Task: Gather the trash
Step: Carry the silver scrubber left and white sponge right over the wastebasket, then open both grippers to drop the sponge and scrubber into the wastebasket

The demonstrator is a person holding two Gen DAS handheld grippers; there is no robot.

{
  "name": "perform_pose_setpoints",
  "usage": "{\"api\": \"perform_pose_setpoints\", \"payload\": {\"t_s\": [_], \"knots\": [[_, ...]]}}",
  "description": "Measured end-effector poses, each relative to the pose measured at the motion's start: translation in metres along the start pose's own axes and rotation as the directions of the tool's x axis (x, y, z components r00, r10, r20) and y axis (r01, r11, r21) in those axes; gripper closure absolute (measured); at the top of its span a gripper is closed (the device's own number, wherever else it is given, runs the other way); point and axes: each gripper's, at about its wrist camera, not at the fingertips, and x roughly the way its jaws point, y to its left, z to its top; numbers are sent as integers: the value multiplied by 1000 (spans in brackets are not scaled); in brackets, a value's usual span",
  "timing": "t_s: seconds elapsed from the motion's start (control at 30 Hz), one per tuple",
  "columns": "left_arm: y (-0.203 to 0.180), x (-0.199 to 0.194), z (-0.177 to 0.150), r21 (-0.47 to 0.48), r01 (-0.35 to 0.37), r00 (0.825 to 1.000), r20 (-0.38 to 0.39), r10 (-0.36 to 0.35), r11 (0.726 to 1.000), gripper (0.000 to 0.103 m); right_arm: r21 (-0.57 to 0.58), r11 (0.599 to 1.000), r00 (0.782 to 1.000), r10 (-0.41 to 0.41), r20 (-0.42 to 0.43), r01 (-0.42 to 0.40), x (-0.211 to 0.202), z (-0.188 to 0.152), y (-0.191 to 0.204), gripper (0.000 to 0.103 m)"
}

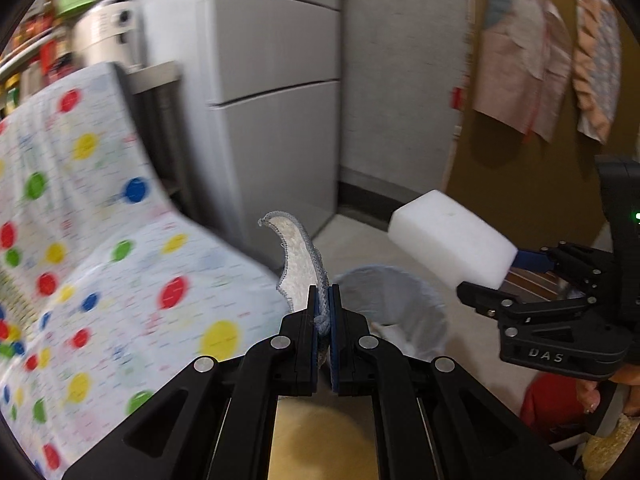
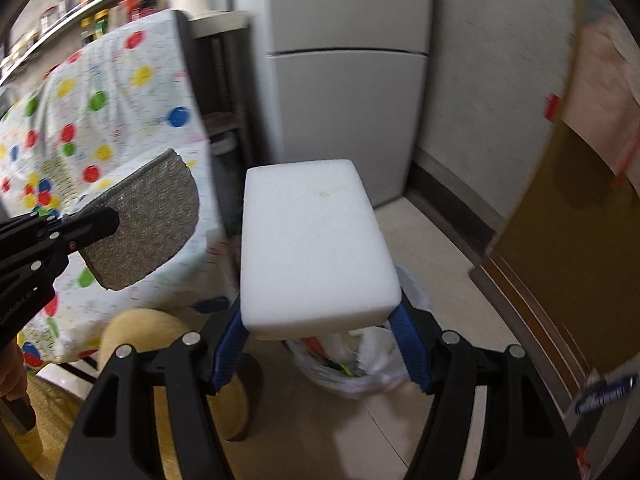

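1. Above the trash bag (image 2: pixel 356 364) on the floor by the fridge (image 2: pixel 348 60): both grippers loaded, frames blurred.
2. Right gripper (image 2: pixel 320 344): jaws wide, clamped on white foam block (image 2: pixel 316 248) across its near end; most of block sticks out past the blue pads (image 2: pixel 408 350), over the bag's mouth.
3. Left gripper (image 1: pixel 324 304): jaws fully closed, pinching scrub pad (image 1: pixel 298 256) at one edge. Pad sits left of bag, near the spotted cloth (image 1: pixel 100 240), not over the opening yet.
4. Handling, foam: looks v. light, squashy, likely dents under pads. End grip w/ long overhang could let it pivot if swung hard. Should drop clean once jaws open.
5. Handling, pad: thin, limp, curls over at free end. Rough grey face in right-wrist view, pale fleecy face w/ blue stitched rim in left. Edge pinch OK for carry; fibres may snag on pad rubber at release, so a shake might be needed.
6. Bag: thin plastic, mouth slack, already some rubbish inside. Rim could fold shut if bumped.
7. Judged next: foam first, then bring pad across over bag.
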Motion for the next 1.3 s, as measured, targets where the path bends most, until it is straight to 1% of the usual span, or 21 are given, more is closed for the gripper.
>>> {"api": "perform_pose_setpoints", "payload": {"t_s": [0.1, 0.2, 0.33, 0.43, 0.6, 0.73, 0.77, 0.9, 0.93, 0.97, 1.0, 1.07, 1.13, 1.17, 1.2, 1.27, 1.3], "knots": [[-20, 20, 4, 30, 44, 999, -8, -44, 999, 99, 39, 999, 999, -37, -17, 37, 6, -9, -23, 37], [-31, 45, 3, 36, 58, 998, -39, -56, 998, 99, 66, 995, 996, -68, -57, 72, 20, -21, -40, 37], [-35, 77, -3, 33, 50, 995, -86, -47, 998, 99, 93, 993, 990, -59, -124, 71, 48, -35, -53, 37], [-33, 96, -8, 34, 35, 992, -126, -30, 999, 99, 109, 993, 984, -36, -174, 55, 71, -44, -57, 37], [-29, 126, -8, 25, 9, 985, -174, -5, 1000, 99, 110, 992, 964, -29, -263, 60, 120, -50, -60, 37], [-28, 150, -9, 21, 13, 978, -207, -8, 1000, 99, 112, 992, 953, -25, -303, 62, 147, -48, -58, 36], [-29, 156, -9, 27, 14, 980, -200, -9, 1000, 98, 112, 992, 949, -28, -314, 66, 153, -48, -58, 35], [-32, 172, -8, 28, 32, 975, -220, -26, 999, 98, 121, 990, 936, -19, -352, 66, 179, -45, -60, 33], [-31, 177, -8, 26, 36, 974, -226, -29, 999, 97, 128, 990, 935, -13, -355, 63, 184, -44, -61, 33], [-30, 181, -7, 21, 42, 971, -234, -36, 999, 94, 135, 989, 932, -11, -362, 64, 189, -43, -63, 33], [-28, 186, -7, 11, 45, 969, -244, -41, 999, 93, 142, 988, 931, -8, -365, 64, 194, -42, -65, 32], [-23, 192, -6, -7, 51, 964, -259, -51, 999, 93, 153, 986, 929, -4, -369, 65, 199, -42, -68, 25], [-22, 195, -6, -14, 44, 963, -266, -46, 999, 85, 149, 987, 929, 5, -369, 54, 203, -41, -68, 17], [-21, 195, -5, -16, 45, 963, -264, -48, 999, 72, 145, 988, 930, 3, -369, 54, 204, -41, -69, 16], [-20, 194, -5, -19, 43, 964, -260, -46, 999, 54, 144, 988, 930, 1, -368, 56, 204, -41, -69, 16], [-20, 192, -3, -22, 35, 969, -243, -39, 999, 42, 152, 987, 933, 6, -361, 53, 202, -41, -71, 14], [-19, 190, -2, -22, 31, 972, -233, -35, 999, 40, 157, 986, 935, 4, -355, 55, 198, -40, -72, 14]]}}
